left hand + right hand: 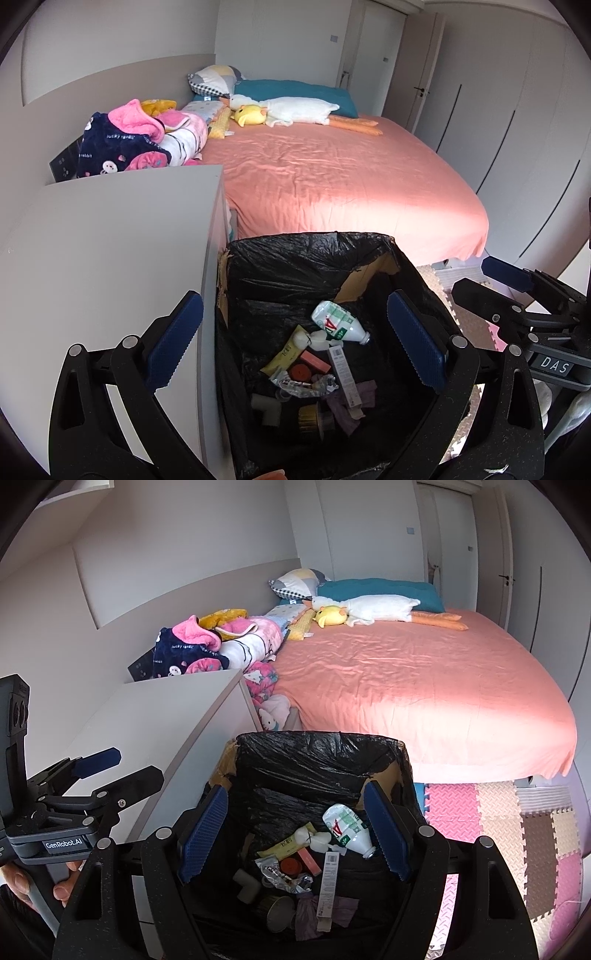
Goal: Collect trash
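Note:
A cardboard bin lined with a black bag (314, 258) (317, 753) stands on the floor between a white bedside cabinet and the bed. Inside lie several pieces of trash: a white plastic bottle with green print (338, 323) (349, 829), a yellow tube (282, 356), a red cap (290, 866), crumpled foil (306, 386), a grey pipe elbow (247, 884), a long paper box (327, 882). My left gripper (295, 343) is open and empty above the bin. My right gripper (295, 834) is open and empty above the bin too. Each also shows in the other's view, the right one (517, 284) and the left one (110, 768).
The white cabinet (110, 240) (159, 723) stands left of the bin. A bed with a pink sheet (332, 177) (424, 679) lies behind it, with plush toys, pillows and bundled blankets (140, 140) at its head. Foam puzzle mats (498, 830) cover the floor at right. Wardrobe doors (498, 129) line the right wall.

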Available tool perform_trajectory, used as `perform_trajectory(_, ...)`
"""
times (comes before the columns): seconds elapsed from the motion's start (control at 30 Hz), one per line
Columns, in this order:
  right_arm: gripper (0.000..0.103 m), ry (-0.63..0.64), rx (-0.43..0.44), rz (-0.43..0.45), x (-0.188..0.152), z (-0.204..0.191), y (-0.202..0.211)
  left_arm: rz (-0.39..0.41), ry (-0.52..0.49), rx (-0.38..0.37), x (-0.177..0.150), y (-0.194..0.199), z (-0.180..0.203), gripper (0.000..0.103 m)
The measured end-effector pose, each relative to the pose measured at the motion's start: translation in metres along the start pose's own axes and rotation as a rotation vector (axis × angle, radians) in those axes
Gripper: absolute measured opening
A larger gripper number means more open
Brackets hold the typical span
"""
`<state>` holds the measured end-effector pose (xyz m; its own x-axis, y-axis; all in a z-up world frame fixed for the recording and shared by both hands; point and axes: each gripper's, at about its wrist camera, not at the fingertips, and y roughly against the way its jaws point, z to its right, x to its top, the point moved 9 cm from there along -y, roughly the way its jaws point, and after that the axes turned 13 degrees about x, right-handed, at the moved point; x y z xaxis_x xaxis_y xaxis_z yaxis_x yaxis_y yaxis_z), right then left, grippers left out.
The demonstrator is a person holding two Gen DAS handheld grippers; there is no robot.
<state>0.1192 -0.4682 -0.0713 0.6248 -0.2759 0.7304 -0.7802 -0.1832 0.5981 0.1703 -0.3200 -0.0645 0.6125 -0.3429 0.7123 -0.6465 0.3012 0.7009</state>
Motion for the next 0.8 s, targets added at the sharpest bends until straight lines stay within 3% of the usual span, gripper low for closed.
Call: perform_trajectory(0.8, 0.076, 0.026, -0.016, 0.012, 0.0018, -0.0029, 0.0033, 0.021, -0.014, -0.008, 0.0012, 0.0001, 0.0037, 0.096)
